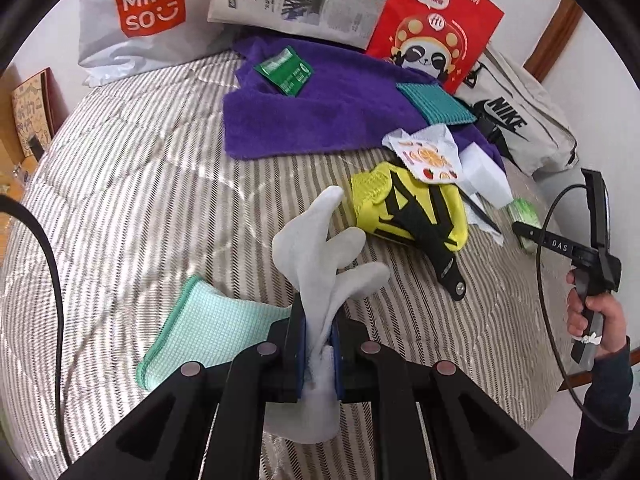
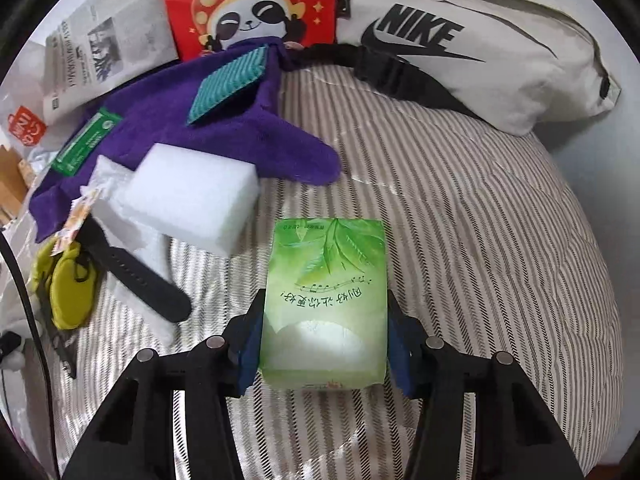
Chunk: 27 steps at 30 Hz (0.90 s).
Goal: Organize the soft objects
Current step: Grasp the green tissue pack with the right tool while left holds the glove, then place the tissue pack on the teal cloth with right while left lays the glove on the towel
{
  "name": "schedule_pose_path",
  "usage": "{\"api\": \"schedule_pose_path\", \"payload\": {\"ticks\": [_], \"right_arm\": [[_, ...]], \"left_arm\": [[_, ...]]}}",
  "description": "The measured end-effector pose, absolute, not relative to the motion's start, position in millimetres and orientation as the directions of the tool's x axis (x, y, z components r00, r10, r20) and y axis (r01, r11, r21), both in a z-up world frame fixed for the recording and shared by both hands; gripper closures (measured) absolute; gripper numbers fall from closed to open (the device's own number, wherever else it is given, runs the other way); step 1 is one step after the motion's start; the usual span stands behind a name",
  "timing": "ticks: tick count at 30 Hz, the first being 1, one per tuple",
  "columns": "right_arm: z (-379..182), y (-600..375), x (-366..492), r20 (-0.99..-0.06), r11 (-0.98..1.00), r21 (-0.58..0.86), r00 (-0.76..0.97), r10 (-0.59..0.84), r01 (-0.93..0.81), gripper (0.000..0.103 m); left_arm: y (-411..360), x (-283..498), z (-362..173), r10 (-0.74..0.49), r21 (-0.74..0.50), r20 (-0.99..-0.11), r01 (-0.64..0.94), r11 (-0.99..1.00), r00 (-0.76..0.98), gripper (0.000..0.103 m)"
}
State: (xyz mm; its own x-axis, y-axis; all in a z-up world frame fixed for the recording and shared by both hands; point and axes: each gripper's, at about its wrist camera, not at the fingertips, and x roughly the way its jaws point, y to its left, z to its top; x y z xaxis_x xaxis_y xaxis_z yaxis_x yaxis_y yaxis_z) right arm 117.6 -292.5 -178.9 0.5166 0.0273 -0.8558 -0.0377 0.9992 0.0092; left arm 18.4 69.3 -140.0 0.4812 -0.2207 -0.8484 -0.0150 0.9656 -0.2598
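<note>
Two grippers over a striped quilt (image 2: 460, 208). Left gripper (image 1: 320, 344): jaws pinched tight on a white glove (image 1: 328, 240), lifted above the quilt, mint cloth (image 1: 200, 332) just beside. Right gripper (image 2: 320, 344): jaws spread to either side of a green tissue pack (image 2: 326, 300) lying on the quilt; contact with the pads cannot be told. Nearby: white sponge block (image 2: 192, 204), purple towel (image 1: 312, 112), yellow pouch (image 1: 412, 208), Nike bag (image 2: 480, 52).

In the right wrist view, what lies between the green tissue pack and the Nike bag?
Only bare striped bedding lies between the green tissue pack and the Nike bag, as the right wrist view shows.
</note>
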Motion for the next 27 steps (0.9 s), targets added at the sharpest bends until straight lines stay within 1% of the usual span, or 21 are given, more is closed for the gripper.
{"api": "schedule_pose_path", "payload": {"ticks": [4, 6, 16, 27], "right_arm": [[-172.5, -295.0, 113.8, -0.857, 0.993, 0.092, 0.503, 0.114, -0.068, 0.051], [-165.9, -294.5, 110.0, -0.851, 0.992, 0.1, 0.511, 0.124, -0.074, 0.051], [-120.7, -278.7, 102.0, -0.812, 0.985, 0.074, 0.564, 0.149, -0.154, 0.051], [-99.5, -250.2, 130.8, -0.783, 0.976, 0.039, 0.6, 0.164, -0.216, 0.051]], "left_arm": [[73.5, 18.1, -133.9, -0.236, -0.285, -0.835, -0.025, 0.958, 0.497, 0.092], [71.3, 18.7, -132.5, -0.262, -0.314, -0.825, -0.021, 0.949, 0.502, 0.092], [56.1, 35.3, -117.0, -0.272, -0.298, -0.812, 0.034, 0.954, 0.516, 0.092], [66.0, 68.8, -93.2, -0.258, -0.276, -0.791, 0.053, 0.96, 0.554, 0.092]]}}
